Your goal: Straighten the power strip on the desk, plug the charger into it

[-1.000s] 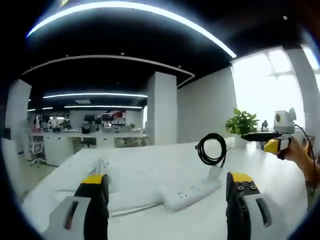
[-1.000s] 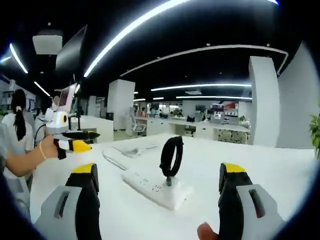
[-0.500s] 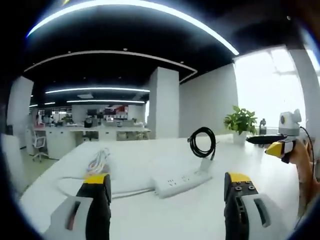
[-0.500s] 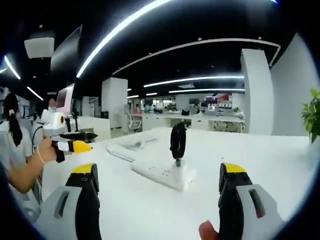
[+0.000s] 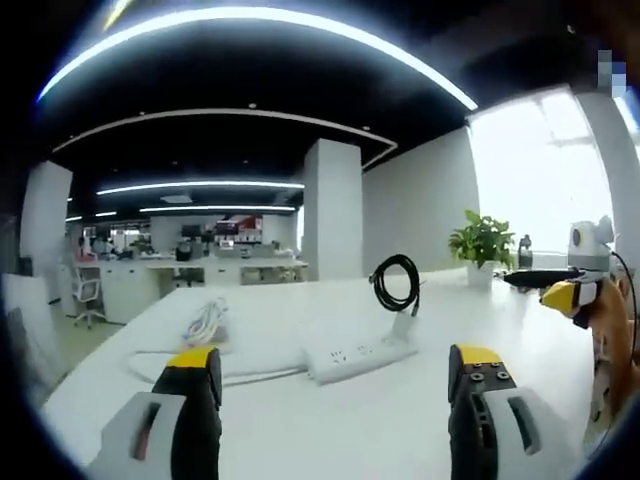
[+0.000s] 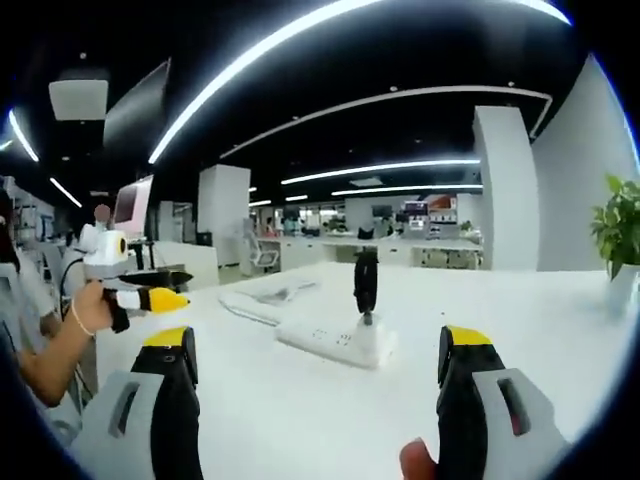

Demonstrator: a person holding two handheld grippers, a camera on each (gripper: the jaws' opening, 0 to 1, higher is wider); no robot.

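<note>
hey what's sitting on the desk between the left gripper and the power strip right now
Nothing. In the left gripper view, the stretch from the left gripper to the white power strip is bare white desk.

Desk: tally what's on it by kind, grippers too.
Power strip: 1
Charger with coiled black cable, standing plugged into the strip: 1
Bundle of light cable: 1
Potted plant: 1
Grippers, held over the desk: 2, left gripper and right gripper, both open and empty
Total: 6
</note>
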